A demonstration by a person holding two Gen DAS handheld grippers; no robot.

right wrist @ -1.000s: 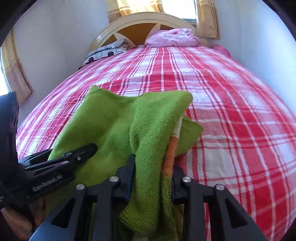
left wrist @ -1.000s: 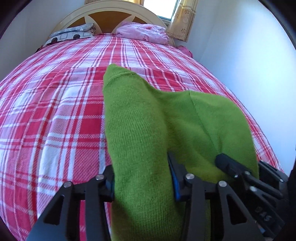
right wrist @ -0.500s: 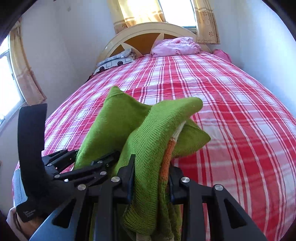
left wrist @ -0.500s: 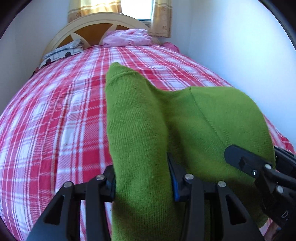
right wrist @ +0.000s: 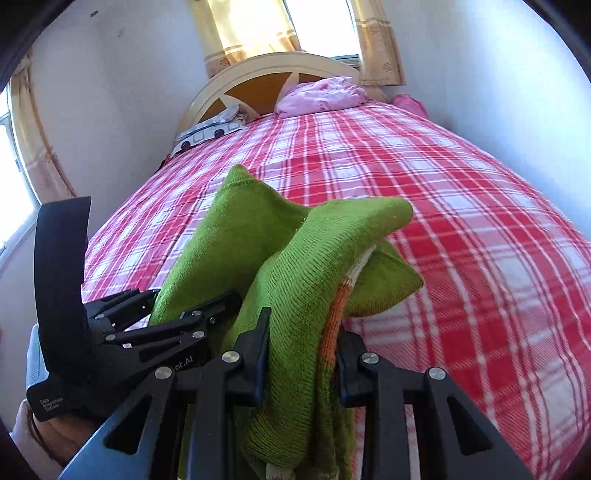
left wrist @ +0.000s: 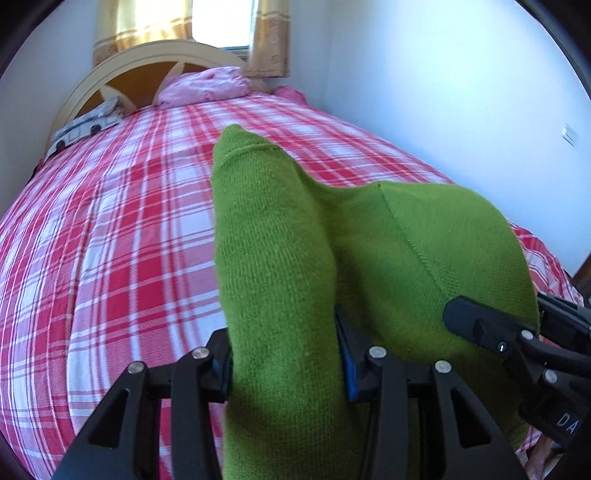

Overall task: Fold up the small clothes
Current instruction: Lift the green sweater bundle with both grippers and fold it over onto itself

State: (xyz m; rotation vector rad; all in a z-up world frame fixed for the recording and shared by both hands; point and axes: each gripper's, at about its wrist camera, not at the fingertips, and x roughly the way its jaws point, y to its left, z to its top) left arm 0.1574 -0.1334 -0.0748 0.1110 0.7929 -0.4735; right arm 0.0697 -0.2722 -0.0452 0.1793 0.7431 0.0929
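Hanging above the bed, the green knit garment (left wrist: 369, 258) is held up by both grippers & does not lie flat on the cover. Left gripper (left wrist: 284, 358) has its two fingers pressed on a thick fold of the green knit, which fills the gap between them. Right gripper (right wrist: 301, 354) is clamped on another bunch of the same garment; an orange and white stripe (right wrist: 338, 306) shows on the inner side, near the right finger. In the right wrist view the left gripper (right wrist: 192, 314) sits just beside, on the left, its fingers closed on the cloth too. One pointed corner of the garment (right wrist: 243, 181) stands up, another part droops to the right. Under it is the red-white checked bedcover (right wrist: 461, 221). Far back: pink pillow (right wrist: 321, 96), a patterned pillow (right wrist: 210, 129), cream headboard (right wrist: 280, 62), yellow curtains (right wrist: 255, 26) at the window.
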